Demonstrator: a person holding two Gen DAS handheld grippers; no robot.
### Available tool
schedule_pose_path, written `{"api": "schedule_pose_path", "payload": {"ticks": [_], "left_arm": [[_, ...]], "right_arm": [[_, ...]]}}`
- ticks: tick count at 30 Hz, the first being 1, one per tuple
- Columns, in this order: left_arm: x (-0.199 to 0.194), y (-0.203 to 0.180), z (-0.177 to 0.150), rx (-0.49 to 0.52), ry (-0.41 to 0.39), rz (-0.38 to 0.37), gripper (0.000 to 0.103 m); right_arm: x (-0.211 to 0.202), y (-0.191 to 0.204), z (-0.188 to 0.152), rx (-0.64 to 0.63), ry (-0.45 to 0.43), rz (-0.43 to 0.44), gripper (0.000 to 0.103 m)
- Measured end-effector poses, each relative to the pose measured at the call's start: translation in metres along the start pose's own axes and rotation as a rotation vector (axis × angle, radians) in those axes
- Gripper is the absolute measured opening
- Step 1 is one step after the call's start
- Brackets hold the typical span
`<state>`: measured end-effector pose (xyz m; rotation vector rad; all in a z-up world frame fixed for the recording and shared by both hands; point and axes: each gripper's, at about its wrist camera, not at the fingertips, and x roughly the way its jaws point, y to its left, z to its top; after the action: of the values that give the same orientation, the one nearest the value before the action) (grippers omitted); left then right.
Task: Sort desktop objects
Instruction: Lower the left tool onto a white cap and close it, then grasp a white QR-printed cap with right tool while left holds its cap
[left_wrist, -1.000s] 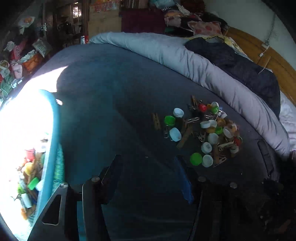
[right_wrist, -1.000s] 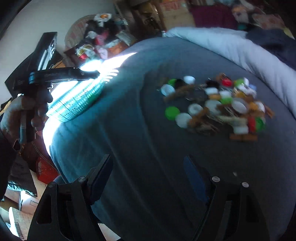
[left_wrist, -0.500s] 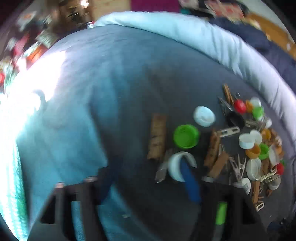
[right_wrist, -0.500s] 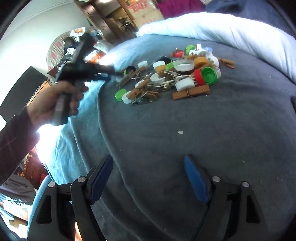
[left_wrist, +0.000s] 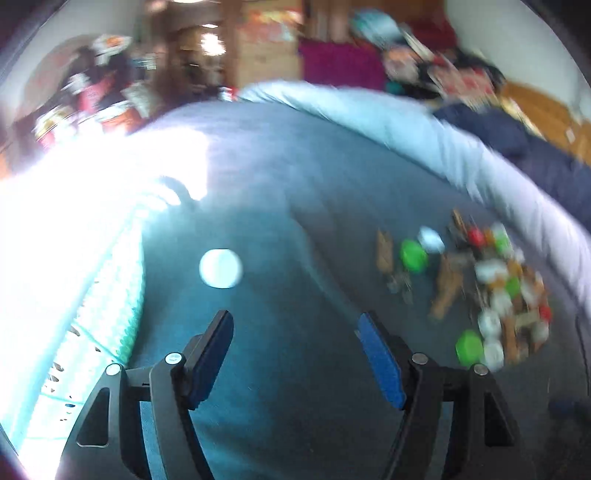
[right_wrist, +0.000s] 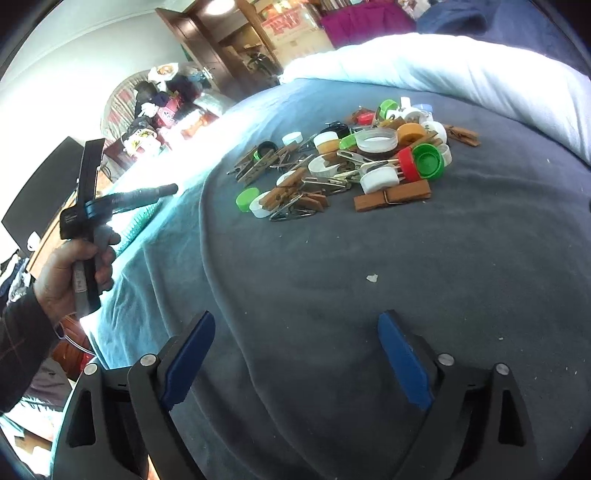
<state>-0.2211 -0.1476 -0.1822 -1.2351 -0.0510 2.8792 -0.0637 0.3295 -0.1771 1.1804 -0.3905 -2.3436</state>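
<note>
A pile of bottle caps and wooden and metal clothespins (right_wrist: 351, 162) lies on a dark blue blanket; it also shows blurred in the left wrist view (left_wrist: 480, 288). A single white cap (left_wrist: 221, 268) appears apart from the pile, between it and a teal basket (left_wrist: 122, 295) at the left; I cannot tell if it rests on the blanket. My left gripper (left_wrist: 295, 332) is open and empty behind the white cap. My right gripper (right_wrist: 295, 332) is open and empty, well short of the pile. The left gripper's handle and hand (right_wrist: 85, 236) show at the left of the right wrist view.
A rolled pale duvet (right_wrist: 461, 70) borders the blanket behind the pile. Strong sunlight washes out the basket side. Cluttered shelves and a doorway (right_wrist: 236, 55) stand beyond the bed. A small white crumb (right_wrist: 372, 277) lies on the blanket.
The left gripper went down to the pile's edge, then swung back left toward the basket; a white cap now shows apart from the pile. The right gripper closed in on the pile, then held.
</note>
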Motion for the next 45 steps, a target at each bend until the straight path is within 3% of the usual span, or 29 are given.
{"api": "schedule_pose_path", "payload": {"ticks": [4, 8, 10, 12, 13, 16, 20, 26, 30, 31, 32, 33, 37, 39, 42, 45], "left_arm": [[0.008, 0.007, -0.004, -0.005, 0.003, 0.064, 0.073], [0.018, 0.001, 0.002, 0.046, -0.022, 0.196, 0.073], [0.036, -0.012, 0.006, 0.121, 0.032, 0.319, 0.073], [0.053, -0.03, 0.004, 0.249, 0.088, 0.391, 0.073], [0.055, -0.04, 0.003, 0.301, 0.074, 0.434, 0.073], [0.057, -0.058, 0.009, 0.39, 0.017, 0.486, 0.073], [0.085, -0.068, 0.043, 0.367, 0.005, 0.539, 0.077], [0.107, -0.021, 0.087, 0.084, 0.053, 0.444, 0.077], [0.127, 0.012, 0.091, -0.095, 0.161, 0.366, 0.077], [0.127, 0.017, 0.089, -0.133, 0.16, 0.33, 0.071], [0.123, 0.014, 0.086, -0.129, 0.138, 0.298, 0.062], [0.12, 0.01, 0.084, -0.127, 0.126, 0.241, 0.034], [0.083, -0.017, 0.078, -0.088, -0.008, 0.083, 0.032], [0.053, -0.031, 0.069, -0.085, -0.061, 0.002, 0.032], [0.006, -0.048, 0.049, -0.027, -0.12, -0.025, 0.032], [-0.016, -0.064, 0.018, 0.031, -0.129, -0.008, 0.032]], "right_arm": [[0.003, 0.002, 0.0, -0.013, 0.002, 0.007, 0.098], [0.006, 0.006, -0.001, -0.033, 0.005, 0.004, 0.103], [0.007, 0.006, -0.001, -0.038, 0.005, 0.004, 0.103], [0.008, 0.006, -0.001, -0.04, 0.007, 0.002, 0.103], [0.008, 0.006, -0.001, -0.04, 0.008, 0.002, 0.103], [0.008, 0.005, -0.002, -0.043, 0.005, 0.002, 0.103], [0.01, 0.006, -0.003, -0.052, 0.004, -0.002, 0.103], [0.01, 0.006, -0.003, -0.067, 0.004, -0.01, 0.103], [0.011, 0.006, -0.003, -0.07, 0.006, -0.011, 0.103], [0.011, 0.006, -0.002, -0.07, 0.007, -0.012, 0.103], [0.011, 0.006, -0.002, -0.07, 0.007, -0.011, 0.103], [0.01, 0.005, -0.001, -0.068, 0.007, -0.007, 0.103], [0.006, 0.002, 0.001, -0.05, -0.01, -0.004, 0.097], [0.002, 0.001, 0.003, -0.045, -0.027, -0.012, 0.083], [-0.005, 0.002, 0.01, -0.055, -0.056, -0.024, 0.08], [-0.001, 0.007, 0.03, -0.096, -0.081, -0.02, 0.08]]}}
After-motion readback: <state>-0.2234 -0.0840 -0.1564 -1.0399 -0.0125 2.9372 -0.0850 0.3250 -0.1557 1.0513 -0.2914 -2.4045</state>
